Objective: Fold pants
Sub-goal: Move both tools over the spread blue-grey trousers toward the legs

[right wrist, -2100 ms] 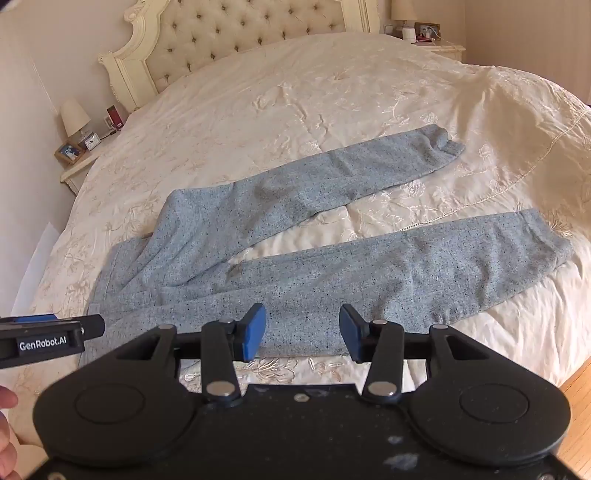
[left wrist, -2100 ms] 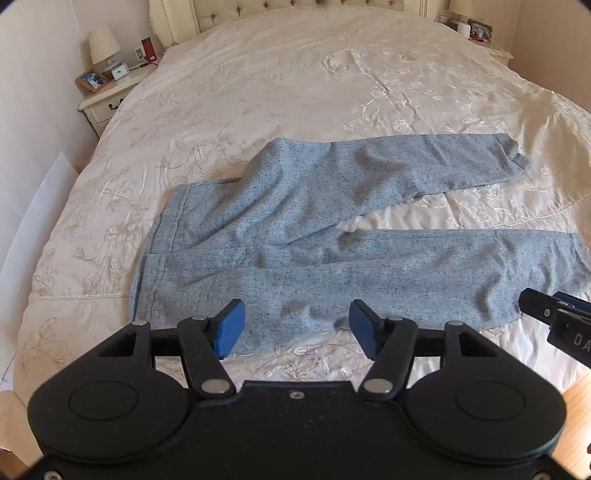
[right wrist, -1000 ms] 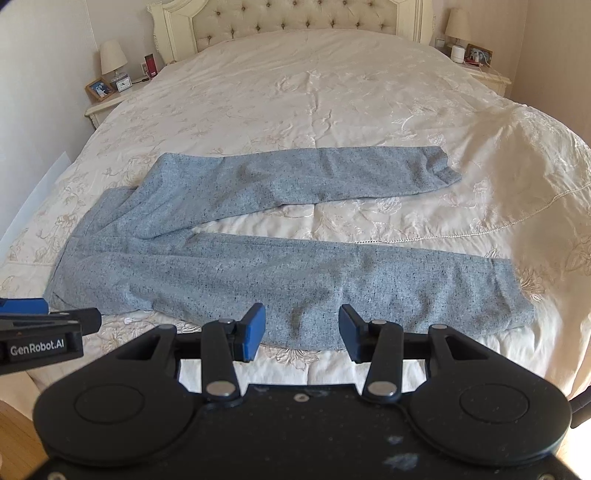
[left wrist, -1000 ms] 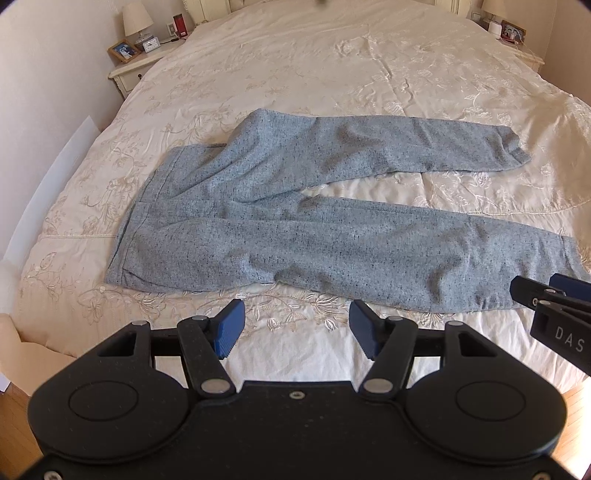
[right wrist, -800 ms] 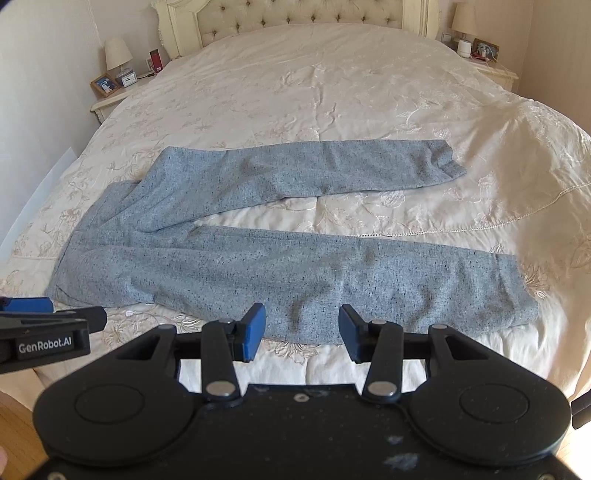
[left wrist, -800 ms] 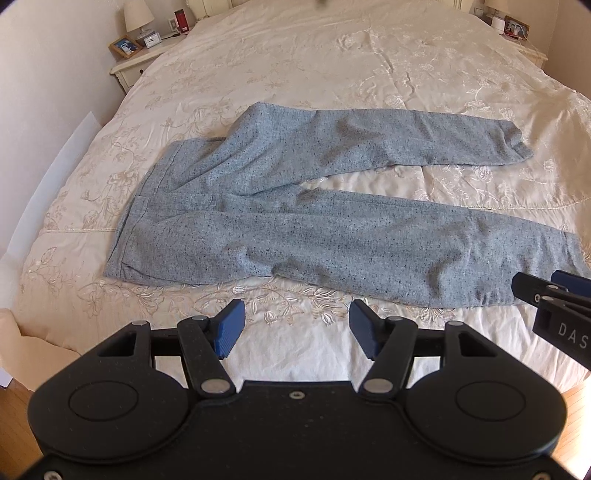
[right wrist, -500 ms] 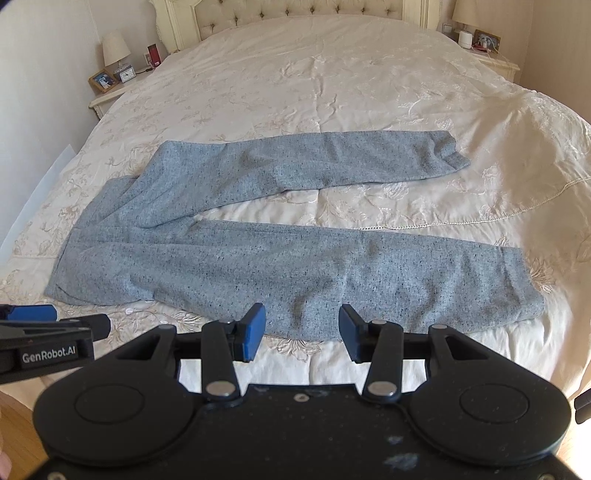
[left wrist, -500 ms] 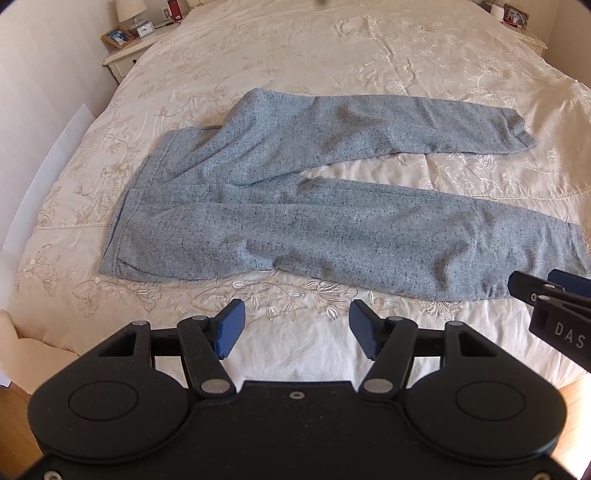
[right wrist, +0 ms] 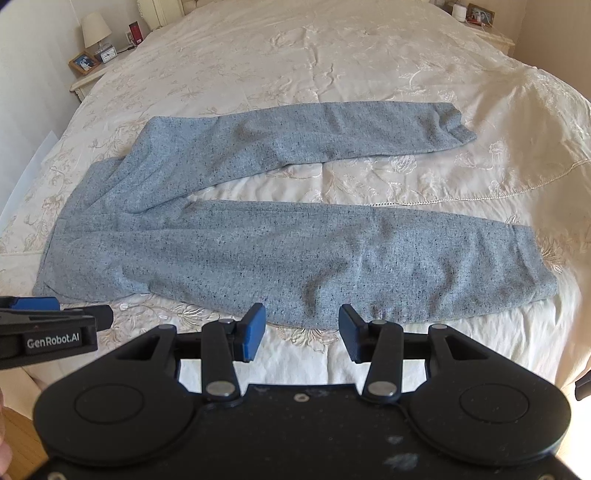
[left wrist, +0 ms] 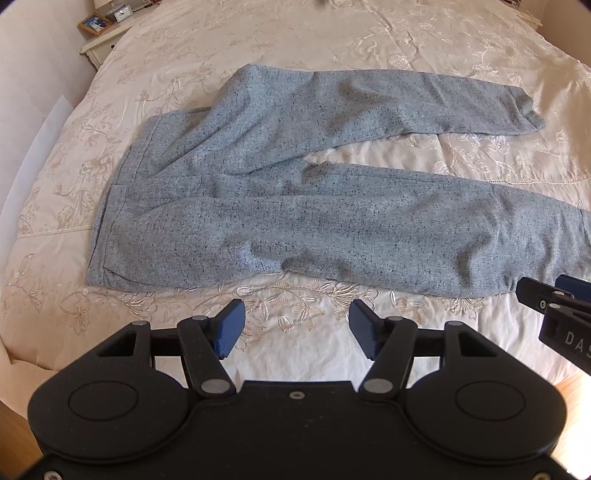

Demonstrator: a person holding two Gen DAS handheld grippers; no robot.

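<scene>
Grey-blue speckled pants (left wrist: 295, 206) lie flat on the cream bed, waistband at the left, both legs spread apart toward the right; they also show in the right wrist view (right wrist: 280, 236). My left gripper (left wrist: 295, 328) is open and empty, just in front of the near leg's lower edge by the crotch. My right gripper (right wrist: 298, 332) is open and empty, close to the near leg's lower edge. Each gripper shows at the edge of the other's view, the right one in the left wrist view (left wrist: 554, 306) and the left one in the right wrist view (right wrist: 55, 314).
The embroidered cream bedspread (right wrist: 332, 55) covers a wide bed. A nightstand (right wrist: 86, 79) with a lamp, clock and photo frame stands at the far left; another nightstand (right wrist: 484, 26) is at the far right. Wood floor (right wrist: 14, 424) shows below the bed's near edge.
Both grippers have come closer to the pants' near edge and tilted down slightly. The pants have not moved. Both stay open.
</scene>
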